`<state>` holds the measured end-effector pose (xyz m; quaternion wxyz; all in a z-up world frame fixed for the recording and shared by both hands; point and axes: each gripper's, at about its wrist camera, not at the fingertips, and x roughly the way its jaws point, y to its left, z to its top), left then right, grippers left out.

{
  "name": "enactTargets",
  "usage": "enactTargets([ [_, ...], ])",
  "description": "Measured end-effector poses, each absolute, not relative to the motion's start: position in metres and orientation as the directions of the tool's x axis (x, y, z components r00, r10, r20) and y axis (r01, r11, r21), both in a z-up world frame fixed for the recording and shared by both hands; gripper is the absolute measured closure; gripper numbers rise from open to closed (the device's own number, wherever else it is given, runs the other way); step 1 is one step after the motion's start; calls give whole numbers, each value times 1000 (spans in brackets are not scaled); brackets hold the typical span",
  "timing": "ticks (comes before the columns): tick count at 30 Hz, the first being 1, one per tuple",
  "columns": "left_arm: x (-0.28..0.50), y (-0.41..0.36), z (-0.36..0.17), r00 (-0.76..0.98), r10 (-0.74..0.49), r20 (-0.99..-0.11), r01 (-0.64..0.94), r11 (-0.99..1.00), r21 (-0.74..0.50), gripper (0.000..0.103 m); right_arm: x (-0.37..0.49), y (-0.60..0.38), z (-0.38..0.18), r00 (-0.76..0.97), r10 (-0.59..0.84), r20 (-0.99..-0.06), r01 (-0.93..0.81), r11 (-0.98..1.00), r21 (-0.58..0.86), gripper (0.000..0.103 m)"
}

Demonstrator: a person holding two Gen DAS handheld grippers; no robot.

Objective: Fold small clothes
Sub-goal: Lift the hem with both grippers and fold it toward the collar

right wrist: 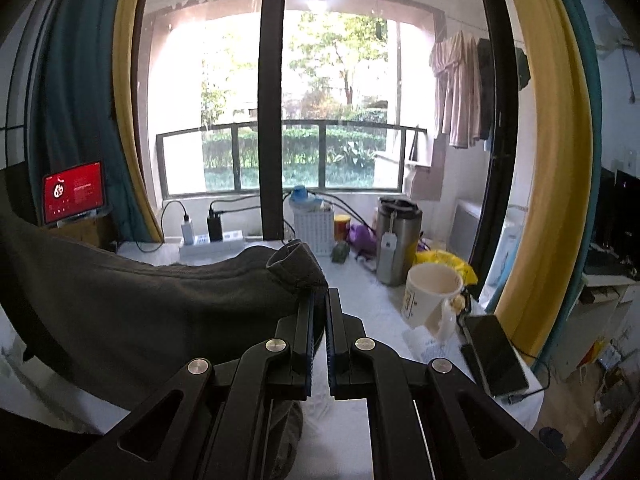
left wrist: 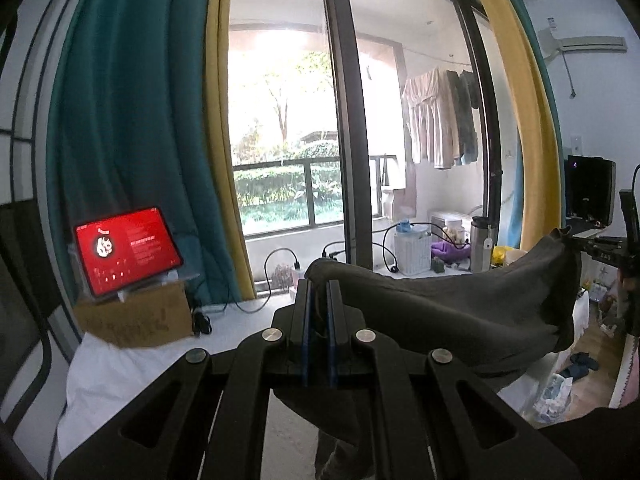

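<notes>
Left hand-held gripper and right hand-held gripper each clamp one end of the dark grey garment, stretched taut above the bench for folding.

The left gripper, at lower centre, pinches a dark grey garment that stretches toward the right edge. A red-screened tablet stands at left.
</notes>
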<state>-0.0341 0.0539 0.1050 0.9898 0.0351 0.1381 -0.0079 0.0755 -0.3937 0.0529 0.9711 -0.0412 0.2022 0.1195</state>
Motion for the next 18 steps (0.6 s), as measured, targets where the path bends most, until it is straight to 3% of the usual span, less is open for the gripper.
enactTargets([
  [18, 32, 67, 84, 924, 17, -381, 6, 998, 59, 97, 151, -366, 47, 859, 225, -460, -287, 956, -69, 98],
])
